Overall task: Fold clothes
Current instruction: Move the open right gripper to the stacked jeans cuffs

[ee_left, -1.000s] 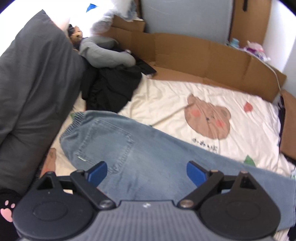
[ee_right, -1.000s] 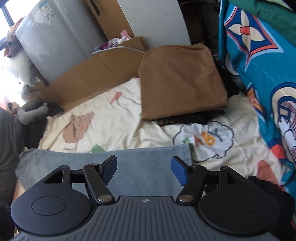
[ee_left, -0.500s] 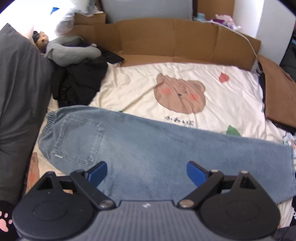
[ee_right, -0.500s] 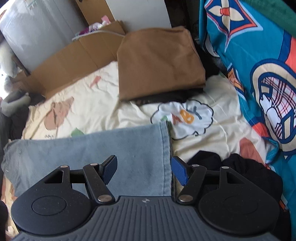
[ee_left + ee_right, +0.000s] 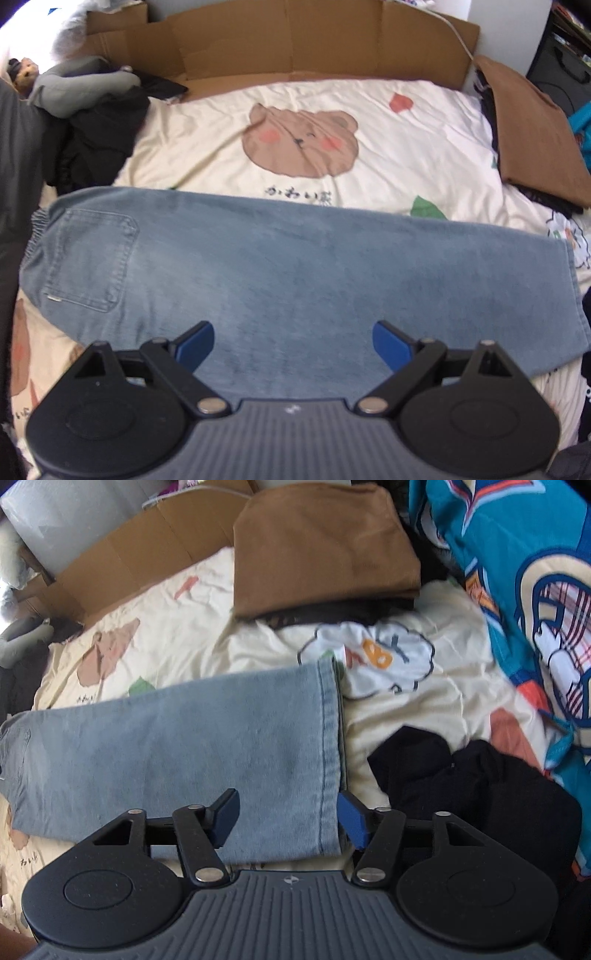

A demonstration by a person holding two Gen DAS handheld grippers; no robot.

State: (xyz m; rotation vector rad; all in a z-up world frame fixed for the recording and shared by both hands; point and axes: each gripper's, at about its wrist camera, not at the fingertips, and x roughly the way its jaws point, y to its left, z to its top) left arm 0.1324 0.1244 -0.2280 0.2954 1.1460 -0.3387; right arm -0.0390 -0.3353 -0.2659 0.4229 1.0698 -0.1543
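Denim jeans [image 5: 295,266] lie flat across the cream cartoon-print bed cover [image 5: 406,147], folded lengthwise, elastic waistband and stitched patch pocket at the view's left, hem at right. Left hand-held gripper [image 5: 293,345] hovers over mid-leg, blue pads spread wide, nothing held. Corrugated cardboard [image 5: 295,40] lines the far edge; folded brown garment [image 5: 532,129] on the right.

Right wrist view: right hand-held gripper [image 5: 288,818] wide open, empty, straddling the jeans' hem corner. Rumpled black clothing [image 5: 461,775] just beside the hem; teal printed fabric [image 5: 517,572] beyond.
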